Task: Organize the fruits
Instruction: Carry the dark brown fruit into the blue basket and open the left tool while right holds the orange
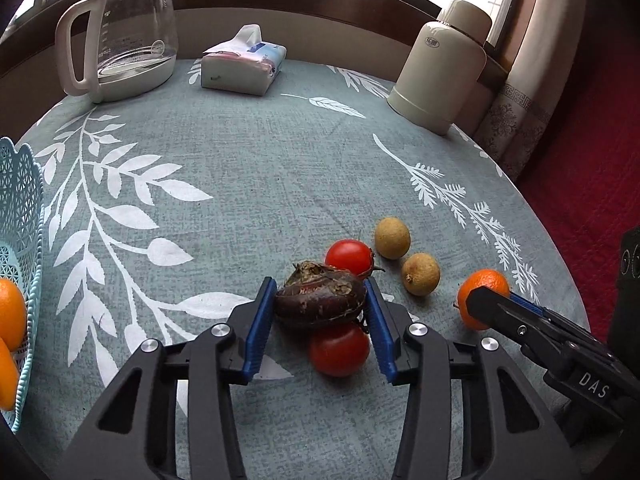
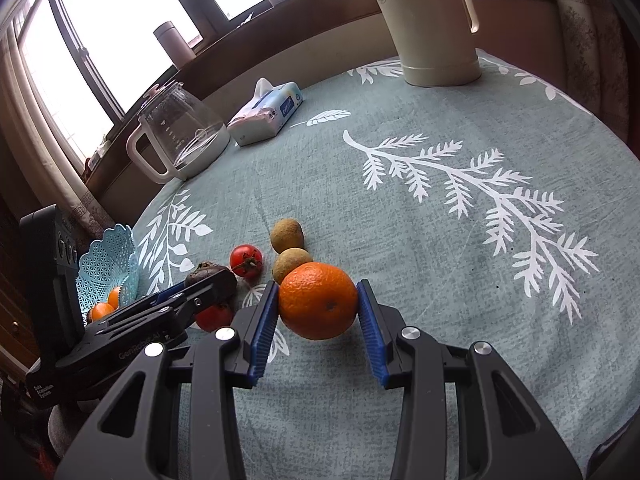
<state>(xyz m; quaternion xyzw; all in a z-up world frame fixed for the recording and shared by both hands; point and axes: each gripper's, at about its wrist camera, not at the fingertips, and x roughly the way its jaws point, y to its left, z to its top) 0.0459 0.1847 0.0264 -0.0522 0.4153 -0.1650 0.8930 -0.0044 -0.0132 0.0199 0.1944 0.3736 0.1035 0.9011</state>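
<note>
My left gripper (image 1: 320,286) is shut on a dark brown-purple fruit (image 1: 320,304), both blue pads pressed to its sides. One red tomato (image 1: 339,350) lies just under it and another (image 1: 348,256) just behind. Two tan longans (image 1: 392,238) (image 1: 420,274) sit to the right. In the right wrist view my right gripper (image 2: 319,285) is shut on an orange (image 2: 318,306), with a pad against each side. I cannot tell whether either fruit is off the cloth. A light-blue lattice basket (image 1: 20,200) at the far left holds oranges (image 1: 10,312).
At the back of the round table stand a glass kettle (image 1: 128,36), a tissue pack (image 1: 244,64) and a cream thermos jug (image 1: 440,68). The table edge curves close on the right, with red floor (image 1: 580,160) beyond. Open cloth lies between the fruit and the basket.
</note>
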